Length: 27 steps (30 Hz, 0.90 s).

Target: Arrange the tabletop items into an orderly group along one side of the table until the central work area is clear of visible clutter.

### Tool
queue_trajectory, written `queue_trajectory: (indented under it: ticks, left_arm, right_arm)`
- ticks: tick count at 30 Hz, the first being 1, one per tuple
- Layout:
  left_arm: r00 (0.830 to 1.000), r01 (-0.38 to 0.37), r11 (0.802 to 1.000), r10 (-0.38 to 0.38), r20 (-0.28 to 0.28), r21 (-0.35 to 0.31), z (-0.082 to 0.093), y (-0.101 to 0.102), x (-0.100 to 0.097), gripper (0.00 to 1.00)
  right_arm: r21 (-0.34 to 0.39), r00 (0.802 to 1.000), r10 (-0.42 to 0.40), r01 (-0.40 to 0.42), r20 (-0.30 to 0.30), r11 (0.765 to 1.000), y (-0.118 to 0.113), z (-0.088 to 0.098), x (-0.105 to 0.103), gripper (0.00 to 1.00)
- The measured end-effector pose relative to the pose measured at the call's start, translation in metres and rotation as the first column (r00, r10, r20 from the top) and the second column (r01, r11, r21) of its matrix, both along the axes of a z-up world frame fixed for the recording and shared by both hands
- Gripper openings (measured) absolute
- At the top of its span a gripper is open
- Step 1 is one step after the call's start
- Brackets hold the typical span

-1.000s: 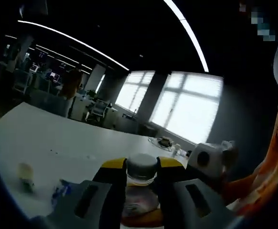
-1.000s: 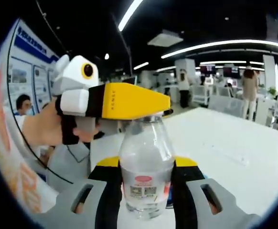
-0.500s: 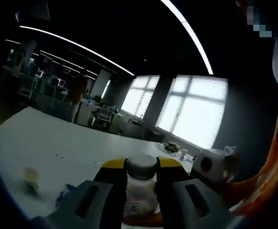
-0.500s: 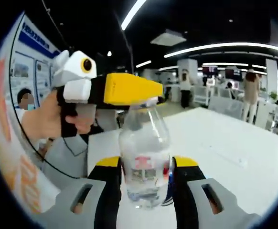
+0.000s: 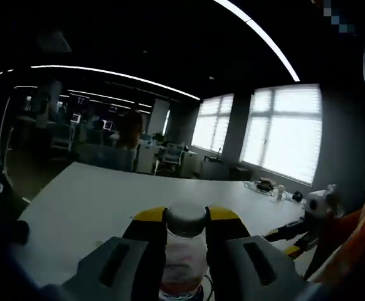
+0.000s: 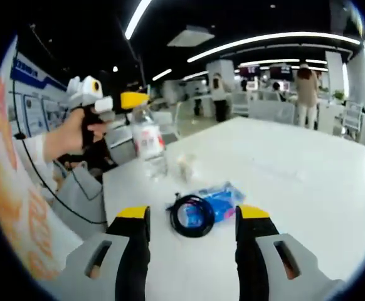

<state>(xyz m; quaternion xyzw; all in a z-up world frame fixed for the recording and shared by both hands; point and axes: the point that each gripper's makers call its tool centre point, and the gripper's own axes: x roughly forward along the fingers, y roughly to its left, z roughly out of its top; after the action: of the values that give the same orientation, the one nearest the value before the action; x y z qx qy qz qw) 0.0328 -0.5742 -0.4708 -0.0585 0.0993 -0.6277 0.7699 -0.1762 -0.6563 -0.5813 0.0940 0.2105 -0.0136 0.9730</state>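
A clear water bottle (image 6: pixel 149 143) with a red label stands upright near the table's corner. My left gripper (image 6: pixel 137 101) is shut on its cap from the side, a hand behind it. In the left gripper view the grey cap sits pinched between the yellow-tipped jaws of the left gripper (image 5: pixel 185 219), with the bottle (image 5: pixel 182 266) hanging below. My right gripper (image 6: pixel 192 216) is open and holds nothing, well back from the bottle. It also enters the left gripper view at the right as the right gripper (image 5: pixel 286 242). A black coiled cable (image 6: pixel 191 216) lies just beyond the right jaws, against a blue packet (image 6: pixel 219 199).
A small pale object (image 6: pixel 185 167) sits on the white table (image 6: pixel 295 182) just right of the bottle. The table edge runs close to the bottle on the left. Office desks, chairs and standing people fill the background. Small items (image 5: pixel 267 186) lie at the table's far end.
My right gripper has opened, let go of the bottle and pulled back. The left gripper still grips the cap. The cable and blue packet have come into the right gripper view.
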Motion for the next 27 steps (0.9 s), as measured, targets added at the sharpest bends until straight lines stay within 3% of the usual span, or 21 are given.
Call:
queue_trajectory:
  ticks: [4, 12, 21, 27]
  left_arm:
    - [0.996, -0.078, 0.996, 0.076, 0.035, 0.048, -0.012, 0.012, 0.044, 0.21]
    - [0.986, -0.168, 0.985, 0.168, 0.014, 0.037, -0.032, 0.025, 0.120, 0.21]
    - [0.981, -0.194, 0.979, 0.192, 0.038, 0.065, -0.060, 0.016, 0.168, 0.21]
    - [0.988, -0.149, 0.984, 0.143, 0.059, 0.097, -0.079, 0.001, 0.185, 0.21]
  right_arm:
    - [0.014, 0.999, -0.050, 0.050, -0.006, 0.999, -0.011, -0.004, -0.010, 0.52]
    - [0.030, 0.996, -0.082, 0.083, -0.030, 0.996, -0.013, -0.011, -0.016, 0.52]
    - [0.039, 0.996, -0.080, 0.082, -0.044, 0.996, -0.014, -0.015, -0.005, 0.52]
    - [0.049, 0.996, -0.073, 0.076, -0.054, 0.996, -0.013, -0.018, 0.001, 0.51]
